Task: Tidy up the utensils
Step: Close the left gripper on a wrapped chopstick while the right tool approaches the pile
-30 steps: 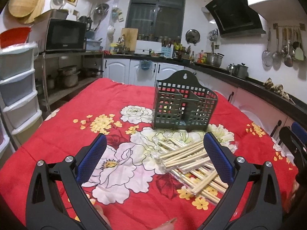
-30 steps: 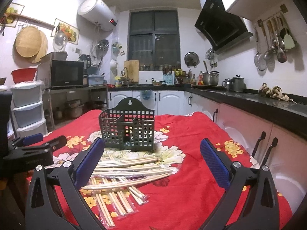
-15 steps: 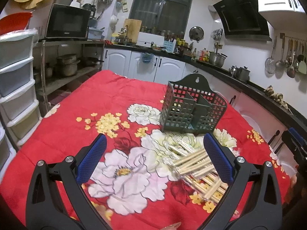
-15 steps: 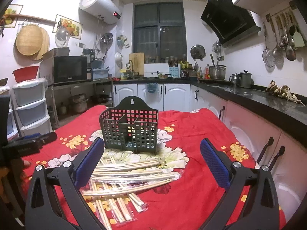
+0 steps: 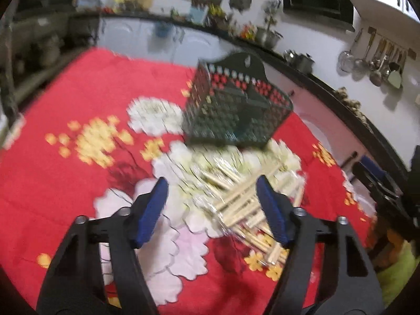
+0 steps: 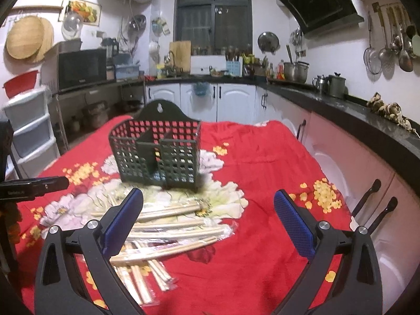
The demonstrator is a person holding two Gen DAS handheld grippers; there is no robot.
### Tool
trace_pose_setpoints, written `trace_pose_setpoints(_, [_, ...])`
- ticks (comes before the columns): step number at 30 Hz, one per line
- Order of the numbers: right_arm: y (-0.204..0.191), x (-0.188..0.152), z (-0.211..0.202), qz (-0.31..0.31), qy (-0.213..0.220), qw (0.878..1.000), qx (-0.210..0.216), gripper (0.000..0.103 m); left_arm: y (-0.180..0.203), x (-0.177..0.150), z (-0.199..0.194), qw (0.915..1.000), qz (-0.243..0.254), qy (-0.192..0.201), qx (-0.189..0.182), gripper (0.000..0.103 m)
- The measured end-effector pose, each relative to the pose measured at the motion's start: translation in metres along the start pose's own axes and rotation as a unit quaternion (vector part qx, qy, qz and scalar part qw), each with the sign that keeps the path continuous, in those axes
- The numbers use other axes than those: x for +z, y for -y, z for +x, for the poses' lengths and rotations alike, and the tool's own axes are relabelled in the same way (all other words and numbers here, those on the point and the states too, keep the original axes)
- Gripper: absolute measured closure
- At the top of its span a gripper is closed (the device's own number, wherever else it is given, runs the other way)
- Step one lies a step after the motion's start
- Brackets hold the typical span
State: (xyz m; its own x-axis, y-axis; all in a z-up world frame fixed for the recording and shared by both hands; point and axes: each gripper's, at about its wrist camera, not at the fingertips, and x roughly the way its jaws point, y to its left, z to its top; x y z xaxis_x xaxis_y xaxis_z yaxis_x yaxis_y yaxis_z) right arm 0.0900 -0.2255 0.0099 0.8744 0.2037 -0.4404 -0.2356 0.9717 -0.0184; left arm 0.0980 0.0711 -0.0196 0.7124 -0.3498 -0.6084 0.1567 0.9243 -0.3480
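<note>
Left wrist view: left hand-held gripper (image 5: 211, 204) closing over wrapped chopsticks (image 5: 244, 197), nothing pinched yet. Pile on bench (image 5: 52, 183) just in front of basket (image 5: 236, 110). Right hand-held gripper (image 6: 207, 225) wide, empty. Reach-and-grab step; next prob. needs pads lower, round one pkt.

Red floral tablecloth (image 6: 262, 162): dark utensil basket (image 6: 157, 155), wrapped chopsticks (image 6: 170, 225) in front.
</note>
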Motion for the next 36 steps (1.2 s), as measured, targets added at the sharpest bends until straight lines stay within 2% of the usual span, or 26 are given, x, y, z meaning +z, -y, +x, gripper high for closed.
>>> trace_pose_setpoints(3, [0.004, -0.003, 0.009, -0.002, -0.014, 1.000, -0.006, 0.011, -0.002, -0.007, 0.015, 0.9992, -0.006, -0.032, -0.025, 0.059])
trace_pose_setpoints(4, [0.005, -0.004, 0.012, -0.003, -0.019, 1.000, -0.007, 0.016, -0.002, -0.008, 0.018, 0.9988, -0.006, -0.037, -0.031, 0.060])
trace_pose_setpoints(6, [0.009, -0.007, 0.018, -0.002, -0.032, 0.999, -0.009, 0.019, 0.001, -0.012, 0.024, 0.9980, -0.005, -0.051, -0.039, 0.064])
trace_pose_setpoints(14, [0.020, -0.015, 0.037, 0.005, -0.071, 0.997, -0.001, 0.037, 0.001, -0.014, 0.045, 0.9961, -0.008, -0.080, -0.037, 0.065])
trace_pose_setpoints(19, [0.025, -0.017, 0.047, 0.005, -0.089, 0.996, 0.005, 0.039, -0.006, -0.014, 0.055, 0.9948, -0.021, -0.090, -0.043, 0.068])
trace_pose_setpoints(23, [0.028, -0.020, 0.058, 0.005, -0.110, 0.994, 0.011, 0.042, -0.011, -0.010, 0.062, 0.9934, -0.032, -0.099, -0.047, 0.076])
trace_pose_setpoints(27, [0.034, -0.023, 0.071, 0.020, -0.134, 0.990, 0.026, 0.047, -0.012, -0.005, 0.066, 0.9930, -0.035, -0.101, -0.052, 0.093])
trace_pose_setpoints(32, [0.043, -0.027, 0.089, 0.035, -0.171, 0.984, 0.044, 0.062, -0.011, 0.002, 0.069, 0.9927, -0.028, -0.099, -0.064, 0.096])
trace_pose_setpoints(36, [0.045, -0.027, 0.101, 0.045, -0.187, 0.979, 0.061, 0.066, -0.010, 0.007, 0.070, 0.9931, -0.022, -0.095, -0.064, 0.096])
